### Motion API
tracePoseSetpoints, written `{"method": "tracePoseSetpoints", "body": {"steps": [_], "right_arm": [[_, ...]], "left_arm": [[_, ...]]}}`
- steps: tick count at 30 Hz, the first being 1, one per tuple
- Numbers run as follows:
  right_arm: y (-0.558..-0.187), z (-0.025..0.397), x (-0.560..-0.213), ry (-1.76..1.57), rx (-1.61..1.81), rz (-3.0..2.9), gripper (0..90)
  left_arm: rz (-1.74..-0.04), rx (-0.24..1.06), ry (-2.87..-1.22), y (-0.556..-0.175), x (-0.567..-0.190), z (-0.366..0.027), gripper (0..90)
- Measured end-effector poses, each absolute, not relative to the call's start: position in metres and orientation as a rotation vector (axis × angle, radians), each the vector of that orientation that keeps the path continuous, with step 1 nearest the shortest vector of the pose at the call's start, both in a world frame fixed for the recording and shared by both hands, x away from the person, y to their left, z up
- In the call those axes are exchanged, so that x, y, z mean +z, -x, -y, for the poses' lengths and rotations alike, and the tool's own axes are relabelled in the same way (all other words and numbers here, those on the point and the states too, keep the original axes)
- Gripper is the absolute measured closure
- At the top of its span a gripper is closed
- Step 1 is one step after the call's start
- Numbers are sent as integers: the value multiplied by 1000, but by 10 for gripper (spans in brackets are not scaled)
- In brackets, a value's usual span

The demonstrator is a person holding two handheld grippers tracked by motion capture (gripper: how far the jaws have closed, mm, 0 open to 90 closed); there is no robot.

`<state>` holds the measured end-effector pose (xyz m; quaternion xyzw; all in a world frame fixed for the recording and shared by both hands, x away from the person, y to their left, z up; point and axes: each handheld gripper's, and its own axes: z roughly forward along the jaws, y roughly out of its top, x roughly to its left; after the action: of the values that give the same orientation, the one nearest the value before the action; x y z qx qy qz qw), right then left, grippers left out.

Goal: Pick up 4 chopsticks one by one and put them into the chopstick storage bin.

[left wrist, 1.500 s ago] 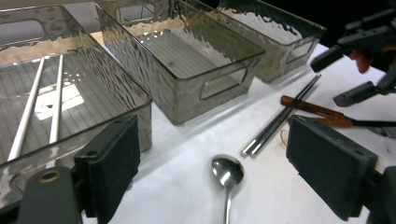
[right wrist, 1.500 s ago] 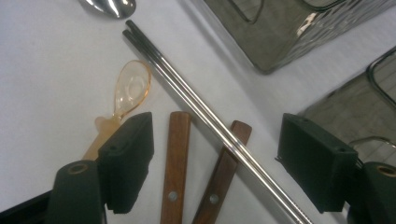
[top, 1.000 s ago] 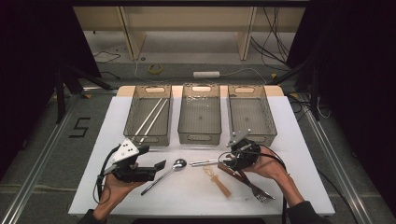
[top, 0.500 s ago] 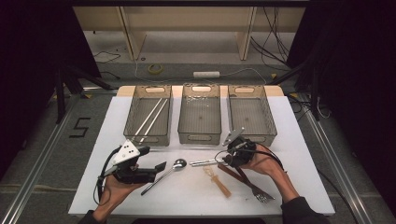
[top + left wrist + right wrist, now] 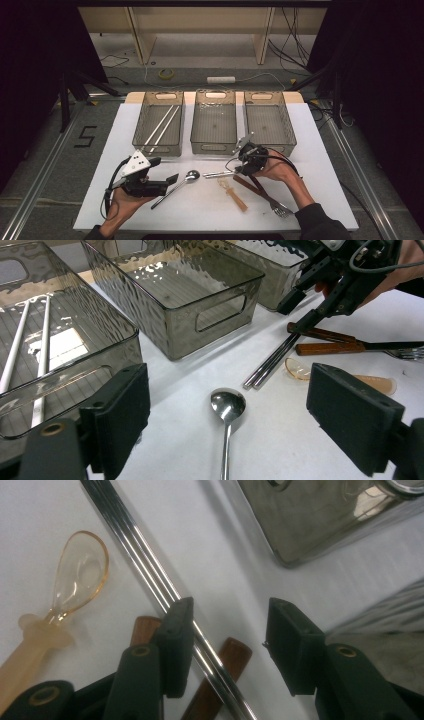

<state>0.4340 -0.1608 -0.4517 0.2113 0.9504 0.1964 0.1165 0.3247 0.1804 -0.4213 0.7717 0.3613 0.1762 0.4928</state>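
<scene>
Covering the table (image 5: 125, 210) is a white sheet, and three see-through bins stand in a row at its far side. White chopsticks (image 5: 161, 126) lie in the left bin (image 5: 160, 123). Near the middle bin (image 5: 214, 122), the right gripper (image 5: 243, 160) tips down over the metal chopsticks (image 5: 150, 572), its fingers (image 5: 176, 640) wide open on either side of them. Two wooden handles lie under these chopsticks. The left gripper (image 5: 172, 179) has wide open fingers too, just beside a metal spoon (image 5: 227, 407). A small amber spoon (image 5: 75, 582) rests nearby.
</scene>
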Motion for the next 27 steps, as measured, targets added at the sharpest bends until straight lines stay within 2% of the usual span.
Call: {"method": "tracePoseSetpoints", "body": {"steps": [27], "right_arm": [[-438, 149, -461, -500, 476, -2886, 648]], "left_arm": [[-882, 415, -1873, -326, -422, -181, 174]]}}
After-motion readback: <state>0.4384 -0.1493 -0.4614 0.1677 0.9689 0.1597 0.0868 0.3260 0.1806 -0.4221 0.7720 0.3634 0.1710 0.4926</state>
